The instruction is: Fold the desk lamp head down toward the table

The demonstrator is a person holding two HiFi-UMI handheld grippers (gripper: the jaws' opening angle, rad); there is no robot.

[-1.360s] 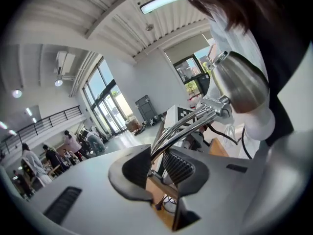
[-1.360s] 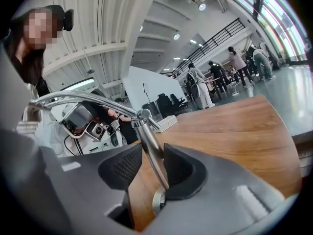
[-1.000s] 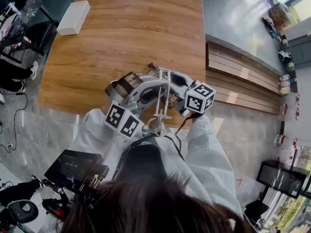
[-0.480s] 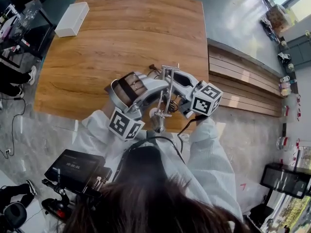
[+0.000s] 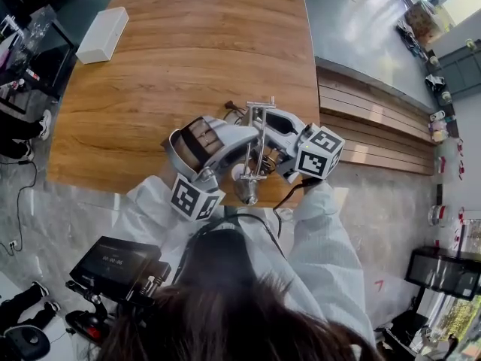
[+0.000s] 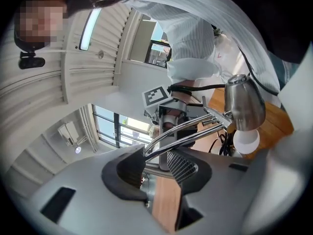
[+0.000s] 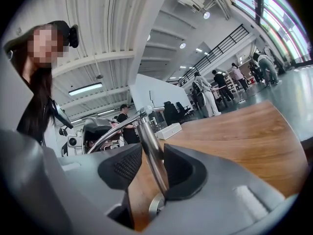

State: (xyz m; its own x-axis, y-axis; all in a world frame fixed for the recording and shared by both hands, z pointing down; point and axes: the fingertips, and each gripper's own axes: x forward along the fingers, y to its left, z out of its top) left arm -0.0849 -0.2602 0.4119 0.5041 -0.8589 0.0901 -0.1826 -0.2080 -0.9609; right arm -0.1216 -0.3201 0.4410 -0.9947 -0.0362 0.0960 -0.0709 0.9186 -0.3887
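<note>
Bright, even daylight thru-out. Head view: strong fisheye, edges bent. Window glare on the grey polished floor top right. Brown wooden bench evenly lit, shadows soft. Both gripper views: heavy barrel distortion, black vignetted corners, nearest foreground a bit soft. Glare streaks on chrome desk lamp rods; ceiling strip light blown out.

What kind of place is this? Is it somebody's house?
Probably not a house. It looks like a big public hall or workspace: a high ribbed ceiling with strip lights, a group of people standing far off, and a wide shiny floor.
</note>
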